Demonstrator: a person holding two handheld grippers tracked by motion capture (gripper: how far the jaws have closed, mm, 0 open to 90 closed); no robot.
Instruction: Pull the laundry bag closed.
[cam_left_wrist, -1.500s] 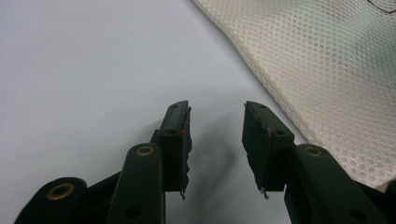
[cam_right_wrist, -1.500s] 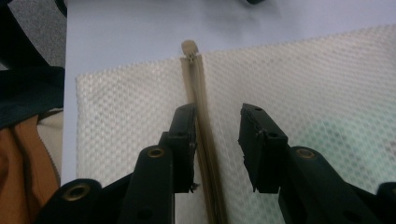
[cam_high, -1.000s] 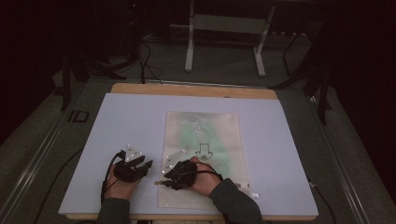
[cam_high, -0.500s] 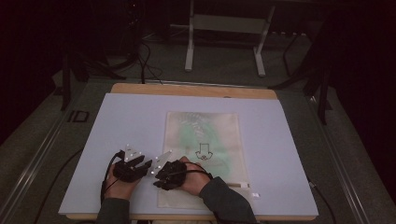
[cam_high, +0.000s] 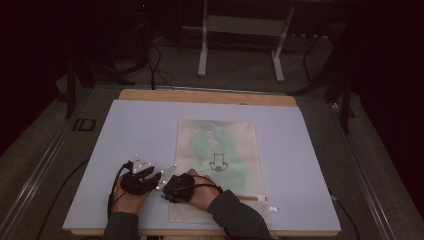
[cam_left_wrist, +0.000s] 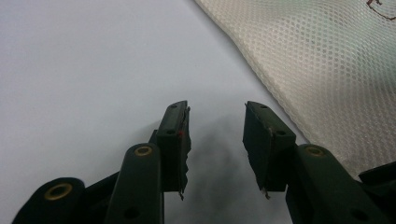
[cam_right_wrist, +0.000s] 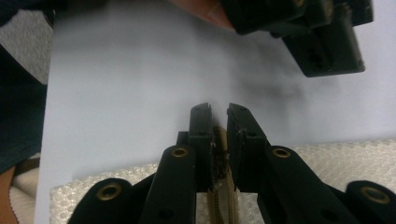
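A white mesh bag (cam_high: 220, 145) with something green inside and a dark arrow mark lies flat on the white table (cam_high: 125, 130). At the bag's near left corner, my right gripper (cam_high: 165, 191) points left. In the right gripper view its jaws (cam_right_wrist: 219, 116) have just been closing and are shut on the tan zipper strip (cam_right_wrist: 223, 196) at the edge of the mesh (cam_right_wrist: 336, 158). Just left of the bag, my left gripper (cam_high: 149, 175) rests on the table. Its jaws (cam_left_wrist: 217, 121) stand open over bare surface, with the mesh edge (cam_left_wrist: 327, 65) to their right.
The two grippers sit almost tip to tip; the left gripper (cam_right_wrist: 322, 46) hangs close ahead in the right gripper view. The table's wooden edge (cam_high: 210, 96) runs along the far side. Beyond it stand a metal frame (cam_high: 240, 35) and floor cables.
My right hand has slid left along the bag's near edge toward the left gripper, and its jaws have closed on the zipper. The left hand has stayed put.
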